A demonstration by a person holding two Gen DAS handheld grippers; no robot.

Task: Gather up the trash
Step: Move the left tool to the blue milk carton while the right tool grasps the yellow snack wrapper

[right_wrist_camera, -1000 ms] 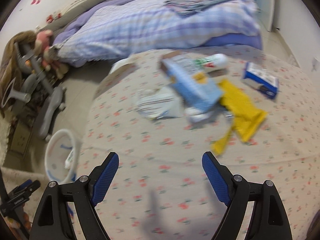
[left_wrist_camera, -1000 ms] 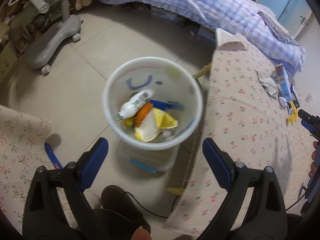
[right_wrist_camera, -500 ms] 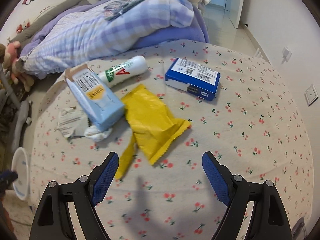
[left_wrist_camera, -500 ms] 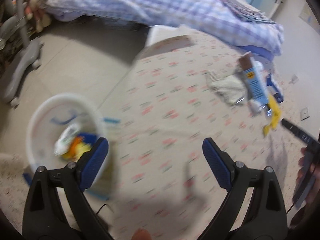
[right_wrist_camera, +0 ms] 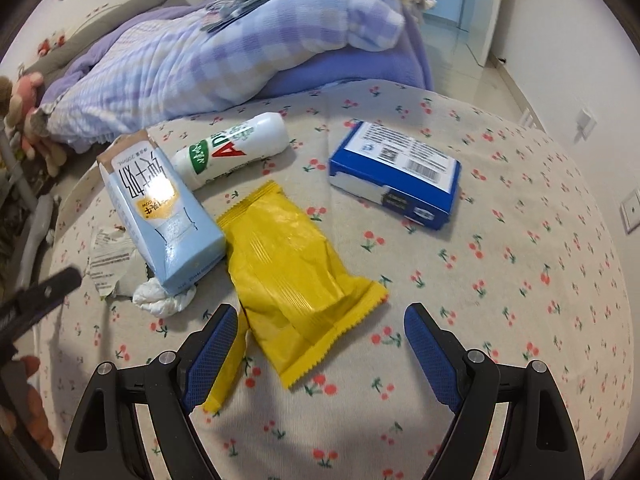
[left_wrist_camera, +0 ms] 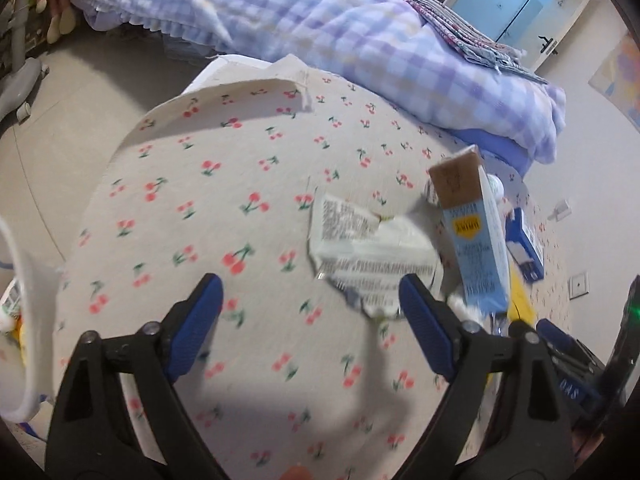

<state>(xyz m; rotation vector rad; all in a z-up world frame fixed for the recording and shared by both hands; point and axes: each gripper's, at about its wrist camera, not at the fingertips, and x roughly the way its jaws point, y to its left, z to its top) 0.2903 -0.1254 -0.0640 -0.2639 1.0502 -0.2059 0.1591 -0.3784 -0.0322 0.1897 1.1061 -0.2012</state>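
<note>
Trash lies on a cherry-print tablecloth point(right_wrist_camera: 520, 280). A yellow wrapper point(right_wrist_camera: 292, 276) lies just ahead of my open, empty right gripper point(right_wrist_camera: 320, 344). A light blue milk carton point(right_wrist_camera: 160, 208), a white bottle point(right_wrist_camera: 236, 148), a blue box point(right_wrist_camera: 396, 176), a crumpled tissue point(right_wrist_camera: 160, 300) and a torn white wrapper point(right_wrist_camera: 108, 256) lie around it. My left gripper point(left_wrist_camera: 308, 316) is open and empty over the cloth, its right fingertip at the torn white wrapper point(left_wrist_camera: 368, 252), beside the carton point(left_wrist_camera: 476, 240).
The white trash bin's rim point(left_wrist_camera: 28, 320) shows at the left edge of the left wrist view, beside the table. A bed with a checked purple quilt point(right_wrist_camera: 224, 48) stands behind the table. Tiled floor point(left_wrist_camera: 80, 92) lies to the left.
My left gripper has swung from over the bin to over the table, close to the torn wrapper. My right gripper has moved closer to the yellow wrapper.
</note>
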